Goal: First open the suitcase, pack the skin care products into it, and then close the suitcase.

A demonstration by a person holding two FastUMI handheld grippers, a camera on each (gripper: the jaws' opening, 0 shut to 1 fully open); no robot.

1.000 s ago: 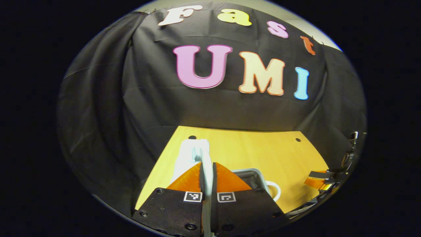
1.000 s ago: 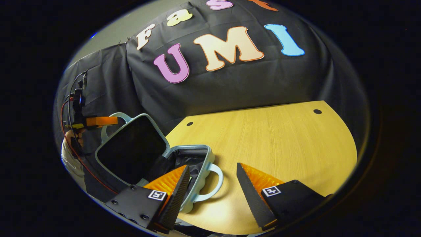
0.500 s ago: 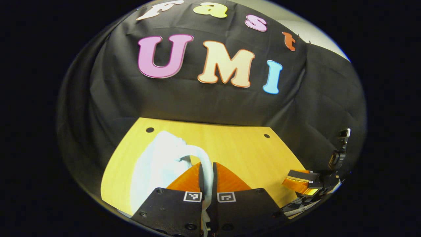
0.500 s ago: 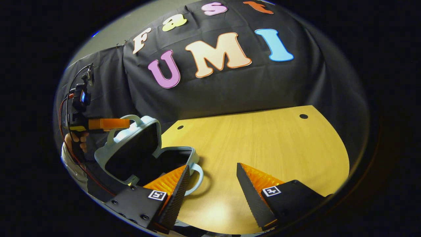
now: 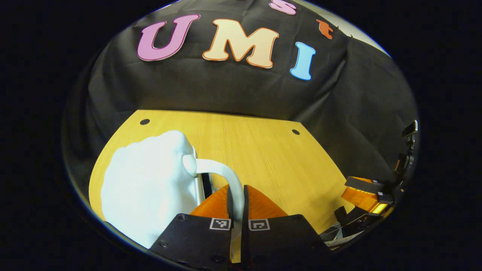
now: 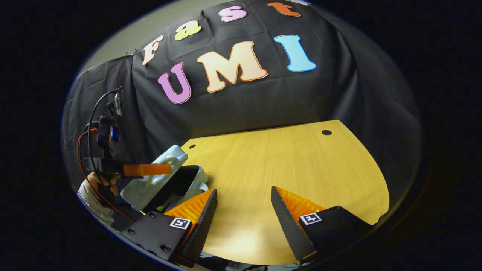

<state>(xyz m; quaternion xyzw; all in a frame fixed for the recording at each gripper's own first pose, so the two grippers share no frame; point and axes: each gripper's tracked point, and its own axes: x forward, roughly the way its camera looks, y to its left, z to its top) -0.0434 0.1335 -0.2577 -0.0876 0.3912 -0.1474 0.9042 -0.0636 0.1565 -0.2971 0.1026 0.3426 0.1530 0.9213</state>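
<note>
The pale blue suitcase point(image 6: 148, 186) lies at the table's left, its lid point(image 5: 150, 184) tilted low over the dark lower shell point(image 6: 194, 180) with a narrow gap left. My left gripper point(image 5: 236, 203) is shut on the lid's curved handle point(image 5: 226, 175). In the right gripper view the left gripper point(image 6: 150, 169) reaches over the lid, held by a hand point(image 6: 103, 180). My right gripper point(image 6: 244, 199) stands open over the table to the right of the suitcase, nothing between its fingers. Most of the suitcase's inside is hidden.
The wooden table point(image 6: 297, 165) stretches right of the suitcase, with small round holes near its back corners point(image 6: 326, 132). Black cloth hangs behind and to both sides. In the left gripper view the right gripper point(image 5: 363, 195) sits at the far right edge.
The left gripper has swung the lid down by its handle, from nearly upright to almost flat over the lower shell. The right gripper stays open and has barely moved.
</note>
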